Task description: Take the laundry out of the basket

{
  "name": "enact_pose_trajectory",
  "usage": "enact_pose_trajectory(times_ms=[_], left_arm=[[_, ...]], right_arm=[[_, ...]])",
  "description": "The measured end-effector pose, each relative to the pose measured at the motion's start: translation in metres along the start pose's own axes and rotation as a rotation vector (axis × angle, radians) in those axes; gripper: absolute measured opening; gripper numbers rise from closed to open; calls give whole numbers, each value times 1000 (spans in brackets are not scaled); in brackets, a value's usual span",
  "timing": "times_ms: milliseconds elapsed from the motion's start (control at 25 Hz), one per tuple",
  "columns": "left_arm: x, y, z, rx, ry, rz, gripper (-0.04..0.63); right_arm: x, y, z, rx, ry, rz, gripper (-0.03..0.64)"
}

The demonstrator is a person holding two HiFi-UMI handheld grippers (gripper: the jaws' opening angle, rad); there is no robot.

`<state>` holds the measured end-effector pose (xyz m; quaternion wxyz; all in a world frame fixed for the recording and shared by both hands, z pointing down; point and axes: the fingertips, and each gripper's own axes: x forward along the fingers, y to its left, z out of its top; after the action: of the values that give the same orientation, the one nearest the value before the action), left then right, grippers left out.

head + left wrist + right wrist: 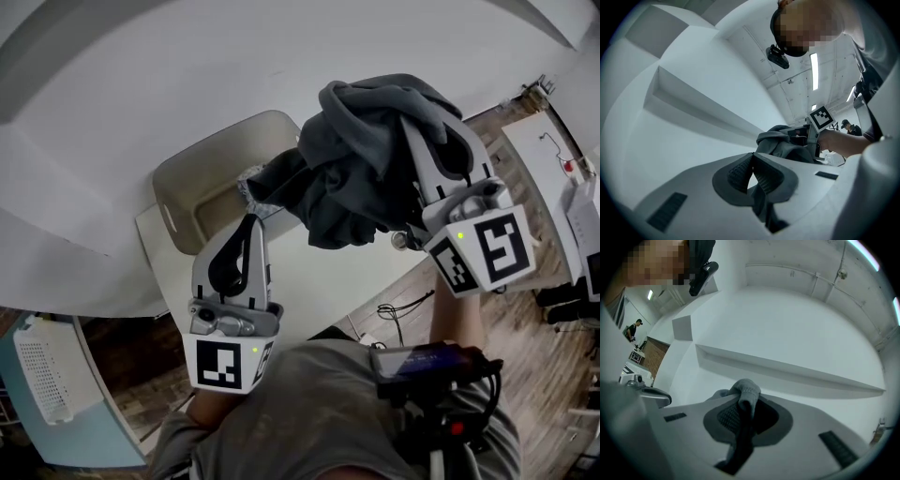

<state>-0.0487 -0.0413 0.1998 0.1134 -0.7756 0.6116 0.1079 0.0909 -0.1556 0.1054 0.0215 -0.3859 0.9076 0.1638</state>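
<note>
A dark grey garment (366, 159) hangs bunched in the air above the white table (319, 281), just right of the beige laundry basket (187, 183). My right gripper (412, 127) reaches up into the bundle and is shut on it; in the right gripper view a grey fold (747, 392) sits pinched between the pads of the right gripper (743, 401). My left gripper (251, 220) stands lower left of the bundle, shut on the garment's lower edge. In the left gripper view the left gripper (752, 161) has its pads together, with dark cloth (761, 204) under them and the garment (785, 145) beyond. Some patterned laundry (249, 178) lies in the basket.
A white perforated crate (42, 375) sits at the lower left. Cables (403, 305) lie on the wooden floor beyond the table's right edge. A white desk (544, 159) stands at the far right. A big white wall is behind the basket.
</note>
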Motion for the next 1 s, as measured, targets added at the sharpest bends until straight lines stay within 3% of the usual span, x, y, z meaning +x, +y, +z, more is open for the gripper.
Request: enact_pose_trajectory(times_ms=[360,1000], left_arm=[[22,-18,-25,-38,36,-98,8],[40,-28,-41,-57,89,-163,8]], right_arm=[[-31,-21,-47,35,82,-89,32],[-59,-20,-120,119,211,-139,32]])
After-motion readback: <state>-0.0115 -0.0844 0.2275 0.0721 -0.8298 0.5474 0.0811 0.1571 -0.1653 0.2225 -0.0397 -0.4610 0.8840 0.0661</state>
